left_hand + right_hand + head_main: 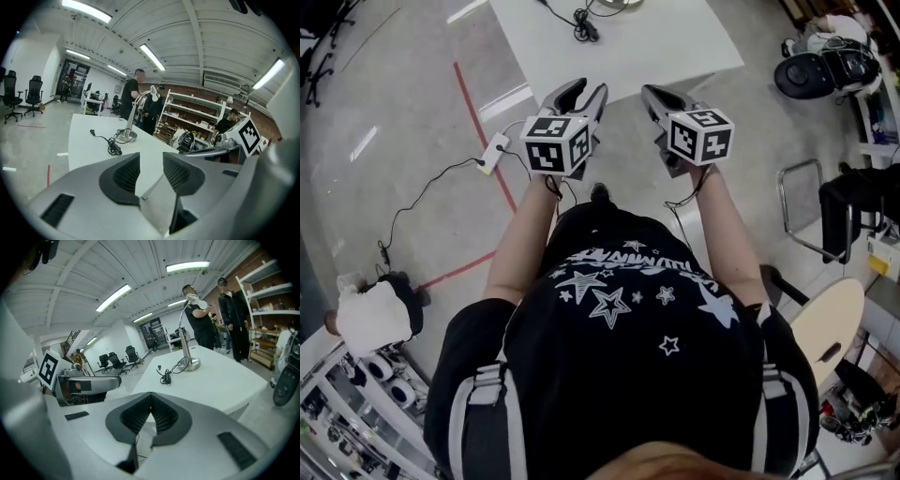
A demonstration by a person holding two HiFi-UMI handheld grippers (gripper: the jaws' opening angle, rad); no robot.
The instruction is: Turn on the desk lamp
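Note:
The silver desk lamp [126,135] stands on the white table [84,136], its gooseneck rising to a white head [153,90]; the right gripper view shows the lamp [191,363] too. A black cord with an inline switch [112,147] lies beside its base. In the head view only the base's edge [614,4] and the cord [581,21] show. My left gripper [584,92] is open and empty, held in the air short of the table's near edge. My right gripper [651,92] hangs beside it with its jaws together, holding nothing.
Two people [201,324] stand behind the table near the lamp. Shelving [197,117] lines the back wall. On the floor lie a white power strip [495,152] with its cable and a red tape line [483,122]. A metal-frame chair [811,216] stands at right.

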